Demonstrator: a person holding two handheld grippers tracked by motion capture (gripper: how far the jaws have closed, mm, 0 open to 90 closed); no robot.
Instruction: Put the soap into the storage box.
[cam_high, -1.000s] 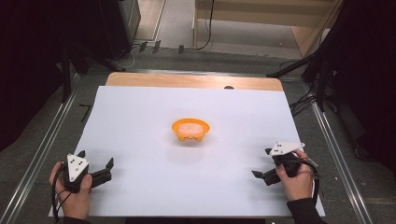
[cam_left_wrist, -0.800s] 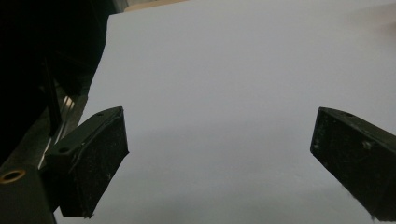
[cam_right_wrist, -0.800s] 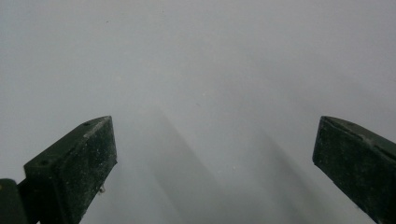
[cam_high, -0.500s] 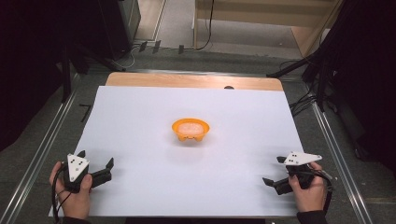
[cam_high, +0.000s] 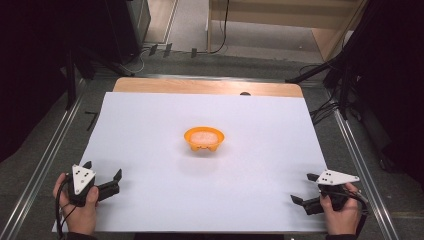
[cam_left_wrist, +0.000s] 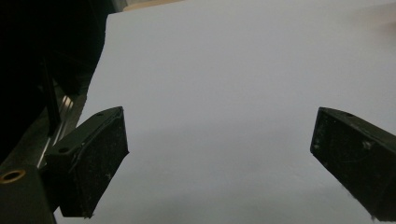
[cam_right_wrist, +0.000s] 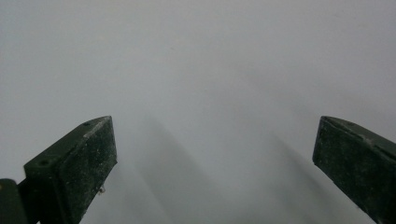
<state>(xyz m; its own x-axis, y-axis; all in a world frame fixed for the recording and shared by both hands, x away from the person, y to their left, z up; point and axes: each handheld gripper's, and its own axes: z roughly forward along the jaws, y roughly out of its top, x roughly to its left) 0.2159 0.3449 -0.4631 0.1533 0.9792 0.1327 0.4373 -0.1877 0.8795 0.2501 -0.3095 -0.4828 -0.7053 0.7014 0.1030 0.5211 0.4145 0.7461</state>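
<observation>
An orange bowl (cam_high: 204, 139) holding something pale pink sits at the middle of the white sheet (cam_high: 250, 115). My left gripper (cam_high: 103, 170) rests at the near left corner of the sheet, held in a hand, jaws wide apart and pointing right. In the left gripper view the left gripper (cam_left_wrist: 219, 154) has nothing but white sheet between its black pads. My right gripper (cam_high: 302, 188) lies at the near right corner, open, pointing left. The right gripper view shows the right gripper (cam_right_wrist: 215, 154) spread wide over bare sheet. Both are far from the bowl.
The sheet covers a wooden table whose far edge (cam_high: 200, 86) shows as a tan strip. Metal rails (cam_high: 45, 160) run along both sides. Cables (cam_high: 327, 107) and dark stands lie on the floor beyond the table.
The right gripper has drawn back toward the near right corner of the sheet, staying open. The left gripper and the bowl have not moved.
</observation>
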